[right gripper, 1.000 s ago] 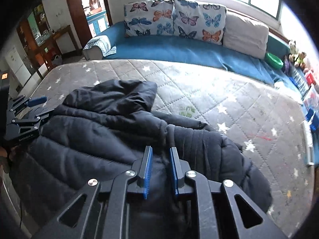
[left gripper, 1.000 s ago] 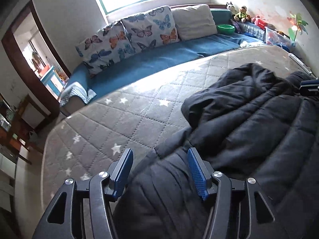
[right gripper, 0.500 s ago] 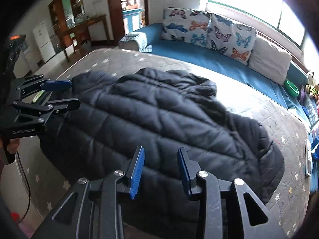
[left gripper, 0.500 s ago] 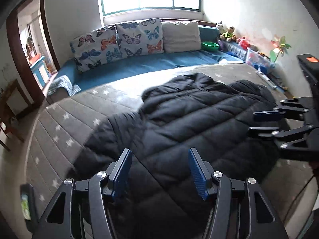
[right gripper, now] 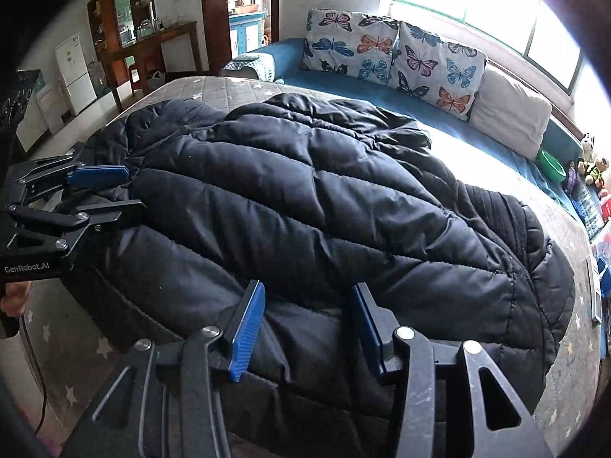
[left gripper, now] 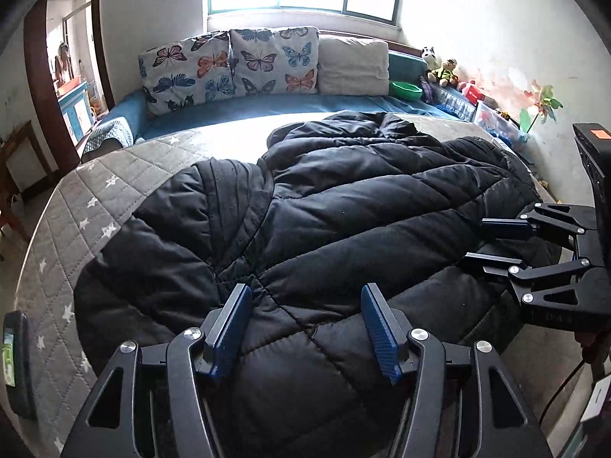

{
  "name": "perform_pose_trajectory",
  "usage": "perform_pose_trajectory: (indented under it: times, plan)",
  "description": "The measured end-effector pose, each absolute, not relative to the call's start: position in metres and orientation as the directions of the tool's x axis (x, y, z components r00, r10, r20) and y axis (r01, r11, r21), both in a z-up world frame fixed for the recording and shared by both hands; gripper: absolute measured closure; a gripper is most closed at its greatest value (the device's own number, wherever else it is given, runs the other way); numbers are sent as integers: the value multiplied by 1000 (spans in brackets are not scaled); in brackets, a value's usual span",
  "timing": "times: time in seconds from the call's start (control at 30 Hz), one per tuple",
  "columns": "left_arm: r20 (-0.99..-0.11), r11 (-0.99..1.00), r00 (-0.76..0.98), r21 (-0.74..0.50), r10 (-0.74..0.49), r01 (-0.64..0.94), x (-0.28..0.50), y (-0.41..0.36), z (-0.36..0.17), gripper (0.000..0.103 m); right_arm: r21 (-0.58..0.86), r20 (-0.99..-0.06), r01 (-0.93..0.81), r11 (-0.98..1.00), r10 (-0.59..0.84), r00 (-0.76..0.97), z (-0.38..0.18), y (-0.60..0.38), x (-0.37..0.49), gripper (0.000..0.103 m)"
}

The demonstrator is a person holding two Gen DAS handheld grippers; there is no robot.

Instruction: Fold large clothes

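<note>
The black puffer jacket (left gripper: 343,206) lies spread across the quilted mattress (left gripper: 88,198), its length running side to side in front of both grippers. The left gripper (left gripper: 305,320) stands apart, empty; the right gripper (right gripper: 305,324) — jaws just opening, nothing clamped — hangs equally near the front hem.

From my left wrist cam: black puffer jacket (left gripper: 343,210) spread flat across the grey star-quilted mattress (left gripper: 76,206). My left gripper (left gripper: 305,320) hovers over its near edge, jaws apart, nothing pinched. Right gripper (left gripper: 492,240) in from the right edge, jaws parted over the jacket's side. Butterfly pillows (left gripper: 229,65) on the blue bedding (left gripper: 267,105) behind.
</note>
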State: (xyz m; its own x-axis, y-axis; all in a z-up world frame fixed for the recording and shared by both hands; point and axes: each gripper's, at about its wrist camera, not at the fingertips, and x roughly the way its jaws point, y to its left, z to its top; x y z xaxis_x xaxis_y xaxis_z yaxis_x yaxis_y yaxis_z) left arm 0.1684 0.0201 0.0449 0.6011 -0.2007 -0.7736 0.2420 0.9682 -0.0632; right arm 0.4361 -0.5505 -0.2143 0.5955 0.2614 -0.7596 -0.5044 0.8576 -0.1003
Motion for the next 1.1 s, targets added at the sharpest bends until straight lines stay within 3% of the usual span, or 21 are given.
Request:
perform_pose_trajectory:
  times: [1.1]
  plan:
    - [-785, 968, 588, -61, -196, 243, 184, 11, 37, 37, -145, -755, -494, 858, 227, 615, -221, -545, 432, 51]
